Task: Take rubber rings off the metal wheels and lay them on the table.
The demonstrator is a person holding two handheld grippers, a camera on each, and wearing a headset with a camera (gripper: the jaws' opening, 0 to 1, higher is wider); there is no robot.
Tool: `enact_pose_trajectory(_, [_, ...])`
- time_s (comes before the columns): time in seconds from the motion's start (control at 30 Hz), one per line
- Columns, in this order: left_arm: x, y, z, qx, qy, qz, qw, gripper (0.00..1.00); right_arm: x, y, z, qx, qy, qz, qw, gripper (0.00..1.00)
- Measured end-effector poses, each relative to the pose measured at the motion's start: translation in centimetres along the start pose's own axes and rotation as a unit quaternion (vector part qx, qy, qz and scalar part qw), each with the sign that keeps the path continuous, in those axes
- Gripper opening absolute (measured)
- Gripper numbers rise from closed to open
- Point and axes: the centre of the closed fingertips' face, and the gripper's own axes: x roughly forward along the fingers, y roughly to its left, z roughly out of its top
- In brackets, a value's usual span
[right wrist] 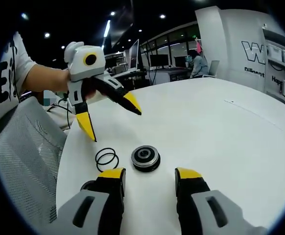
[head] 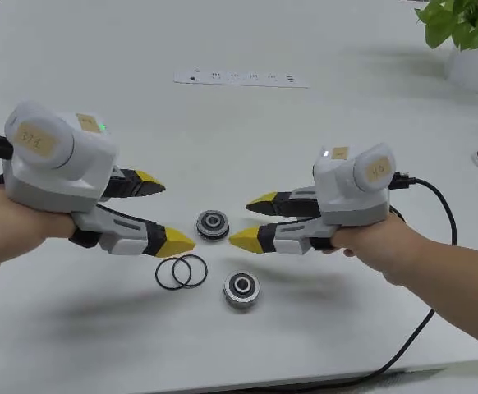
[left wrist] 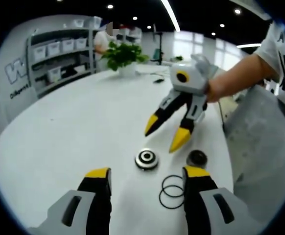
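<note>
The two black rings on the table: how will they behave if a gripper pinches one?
The rings look thin and lie flat on the table, so probably floppy, very light, hard to get a jaw under. They overlap, so lifting one may drag the other. Being rubber, they likely grip rather than slide.

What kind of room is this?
Most likely an office or lab workroom, not a home. There is a large white table, grey shelves of white storage bins along a wall, and dark computer monitors on desks further back.
</note>
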Motion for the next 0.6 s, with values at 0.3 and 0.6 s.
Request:
enact_pose_trajectory(0.3, [1.0, -0.1, 0.3, -0.013, -0.007, -0.008, 0.9999, 0.55, 0.2, 0.2, -0.1, 0.000, 0.000, 0.002, 1.0000, 0.37])
enact_pose_trajectory(0.6, [2.0, -0.2, 0.4, -0.023, -0.010, -0.012, 0.9996, 0.48, 0.3, 0.2, -0.3, 0.000, 0.003, 0.004, 1.0000, 0.37])
